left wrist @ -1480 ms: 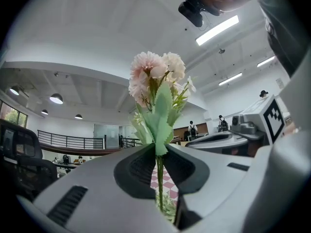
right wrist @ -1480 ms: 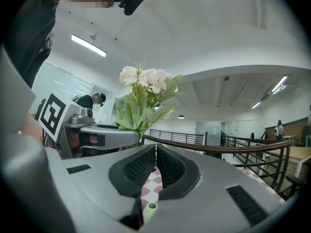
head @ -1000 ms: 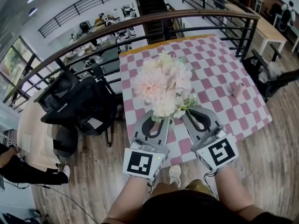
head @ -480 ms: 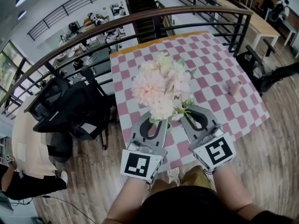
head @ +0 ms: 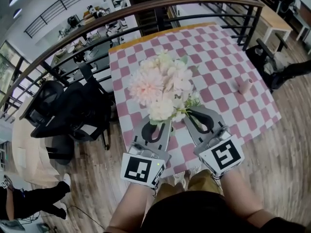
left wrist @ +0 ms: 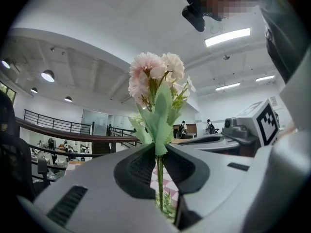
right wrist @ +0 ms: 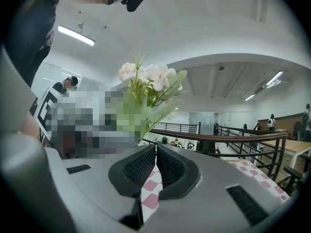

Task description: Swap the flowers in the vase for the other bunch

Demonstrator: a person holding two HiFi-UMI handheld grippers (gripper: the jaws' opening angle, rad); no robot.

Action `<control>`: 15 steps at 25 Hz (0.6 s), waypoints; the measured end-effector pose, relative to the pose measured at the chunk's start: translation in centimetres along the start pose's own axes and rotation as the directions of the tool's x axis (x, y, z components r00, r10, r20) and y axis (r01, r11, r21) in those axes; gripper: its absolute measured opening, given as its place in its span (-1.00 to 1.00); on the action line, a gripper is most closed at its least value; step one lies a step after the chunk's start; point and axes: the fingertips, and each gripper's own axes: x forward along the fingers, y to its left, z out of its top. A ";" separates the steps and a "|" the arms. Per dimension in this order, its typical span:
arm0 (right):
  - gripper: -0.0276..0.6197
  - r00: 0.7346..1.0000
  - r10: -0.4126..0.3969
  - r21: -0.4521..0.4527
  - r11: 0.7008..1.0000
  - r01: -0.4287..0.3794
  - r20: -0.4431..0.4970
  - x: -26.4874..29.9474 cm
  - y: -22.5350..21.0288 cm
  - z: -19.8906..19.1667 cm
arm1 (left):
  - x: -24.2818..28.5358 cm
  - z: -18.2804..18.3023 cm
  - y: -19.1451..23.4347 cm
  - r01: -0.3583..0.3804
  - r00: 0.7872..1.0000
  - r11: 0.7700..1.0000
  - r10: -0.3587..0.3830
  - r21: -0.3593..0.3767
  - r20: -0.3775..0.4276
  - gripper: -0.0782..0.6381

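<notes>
Left gripper [left wrist: 159, 148] pinches thin green stem [left wrist: 159, 181], ruffled pink flowers [left wrist: 151, 74].

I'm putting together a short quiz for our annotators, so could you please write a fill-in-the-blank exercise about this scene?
1. The left gripper is closed on the green ____ of the flowers.
2. The tablecloth is checked in white and ____.
3. In the head view, the small pink vase stands on the tablecloth to the ____ of the flowers.

Missing words: stem; pink; right.
</notes>
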 end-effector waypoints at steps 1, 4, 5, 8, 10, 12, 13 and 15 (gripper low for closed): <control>-0.81 1.000 0.005 0.007 1.000 -0.005 -0.009 0.1 -0.2 -0.3 | 0.2 -0.3 0.1 -0.003 1.000 1.000 0.003 -0.002 -0.008 -0.64; -0.81 1.000 0.017 0.032 0.999 -0.017 -0.021 0.6 -0.9 -1.1 | 0.9 -1.3 0.4 -0.015 0.999 1.000 0.014 -0.017 -0.033 -0.64; -0.81 0.999 0.022 0.039 0.999 -0.021 -0.024 0.8 -1.1 -1.4 | 1.1 -1.6 0.5 -0.020 0.999 1.000 0.019 -0.023 -0.043 -0.64; -0.81 0.999 0.041 0.059 0.997 -0.040 -0.020 1.2 -1.5 -2.1 | 1.4 -2.7 1.0 -0.038 0.997 0.999 0.036 -0.030 -0.069 -0.64; -0.81 0.998 0.058 0.068 0.996 -0.057 -0.016 1.5 -1.8 -2.6 | 1.6 -3.3 1.3 -0.051 0.996 0.998 0.048 -0.035 -0.081 -0.64; -0.81 0.997 0.071 0.075 0.995 -0.070 -0.020 1.8 -1.9 -3.2 | 1.8 -3.9 1.7 -0.068 0.994 0.997 0.064 -0.042 -0.089 -0.64; -0.81 0.997 0.077 0.079 0.994 -0.075 -0.023 1.9 -2.0 -3.5 | 1.9 -4.1 1.8 -0.076 0.993 0.996 0.071 -0.046 -0.092 -0.64; -0.81 0.996 0.088 0.090 0.992 -0.085 -0.030 2.1 -2.3 -4.1 | 2.1 -4.6 2.0 -0.089 0.992 0.995 0.083 -0.053 -0.099 -0.64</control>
